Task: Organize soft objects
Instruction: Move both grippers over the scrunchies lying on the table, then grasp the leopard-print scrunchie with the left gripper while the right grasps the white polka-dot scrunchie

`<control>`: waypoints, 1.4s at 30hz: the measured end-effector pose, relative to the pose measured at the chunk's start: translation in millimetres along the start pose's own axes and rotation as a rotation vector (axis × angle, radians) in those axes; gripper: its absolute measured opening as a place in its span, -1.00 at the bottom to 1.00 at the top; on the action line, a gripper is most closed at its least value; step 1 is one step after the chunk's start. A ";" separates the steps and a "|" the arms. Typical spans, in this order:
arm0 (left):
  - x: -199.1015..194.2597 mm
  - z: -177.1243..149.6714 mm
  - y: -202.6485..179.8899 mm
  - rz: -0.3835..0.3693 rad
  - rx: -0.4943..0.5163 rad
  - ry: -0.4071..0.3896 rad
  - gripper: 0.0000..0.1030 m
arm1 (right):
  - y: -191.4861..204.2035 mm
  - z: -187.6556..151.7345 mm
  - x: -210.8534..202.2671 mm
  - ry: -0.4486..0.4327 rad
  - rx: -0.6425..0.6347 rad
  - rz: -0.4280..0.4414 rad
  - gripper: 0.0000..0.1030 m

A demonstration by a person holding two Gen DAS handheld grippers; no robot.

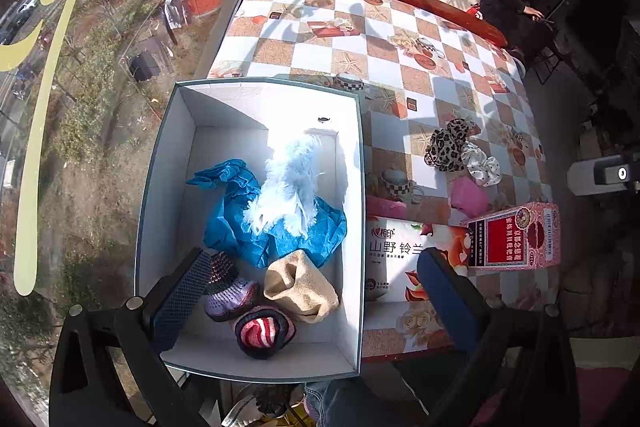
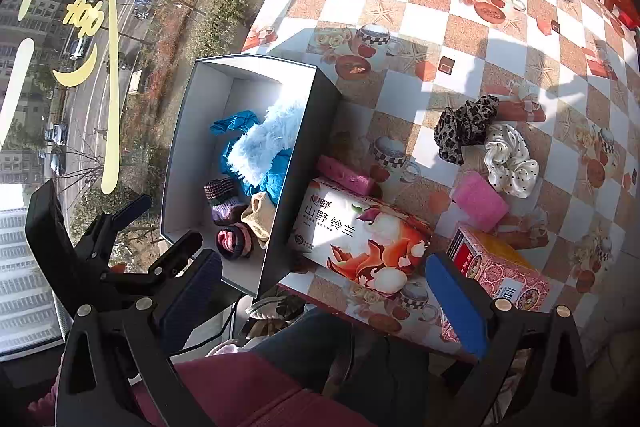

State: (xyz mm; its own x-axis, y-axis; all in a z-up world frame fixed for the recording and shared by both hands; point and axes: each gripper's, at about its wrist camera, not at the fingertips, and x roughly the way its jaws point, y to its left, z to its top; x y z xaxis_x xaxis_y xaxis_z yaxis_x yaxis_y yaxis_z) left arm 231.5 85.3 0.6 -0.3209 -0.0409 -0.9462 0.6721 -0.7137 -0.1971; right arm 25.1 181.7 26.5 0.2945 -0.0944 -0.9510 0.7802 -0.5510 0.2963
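Left wrist view: at the left of the frame a window pane with yellow lettering looks out on trees and a street; just right of it, in the lower centre, stands the open white box (image 1: 256, 95), its walls upright. Inside lie a crumpled blue cloth (image 1: 236, 223) with a white fluffy piece (image 1: 290, 183) on top, and nearer the bottom of the frame a purple knitted sock (image 1: 232, 297), a beige sock (image 1: 300, 287) and a red-striped rolled sock (image 1: 262, 333), all close together. The left gripper (image 1: 316, 295) hangs over this lower end of the box with its jaws spread wide and nothing between them. Right of the box, on the checked tablecloth (image 1: 400, 27), a tissue pack (image 1: 394, 251) touches the box wall, with a pink patterned carton (image 1: 516, 235) further right; above them lie a pink sponge (image 1: 468, 197), a leopard-print scrunchie (image 1: 448, 145) and a white dotted scrunchie (image 1: 482, 163), the two scrunchies touching. A seated person in dark clothes is at the upper right. In the right wrist view, the right gripper (image 2: 324, 303) is likewise wide apart and empty, above the table's near edge between box and carton.
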 end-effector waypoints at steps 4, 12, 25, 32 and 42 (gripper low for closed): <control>13.4 29.9 -48.6 -0.024 0.115 0.029 0.99 | -69.1 0.4 -30.3 -0.050 0.111 -0.065 1.00; 104.0 80.3 -139.6 0.022 0.282 0.150 0.99 | -191.8 13.8 21.9 0.025 0.295 -0.118 1.00; 234.3 112.4 -160.9 0.224 0.262 0.316 0.99 | -216.7 71.8 154.7 0.154 0.147 -0.154 1.00; 200.1 137.3 -130.4 0.297 0.175 0.207 0.99 | -278.1 48.2 118.6 0.091 0.275 -0.296 1.00; 229.9 145.4 -173.2 0.145 0.130 0.270 0.99 | -257.5 48.4 110.3 0.011 0.174 -0.101 1.00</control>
State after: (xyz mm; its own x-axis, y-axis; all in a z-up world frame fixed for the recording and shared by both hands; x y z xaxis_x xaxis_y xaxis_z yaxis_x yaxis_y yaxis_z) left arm -55.7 97.8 -145.4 -0.0282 0.0259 -0.9993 0.6012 -0.7982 -0.0377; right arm -170.0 273.0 -159.1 0.2263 -0.0234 -0.9738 0.6989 -0.6925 0.1791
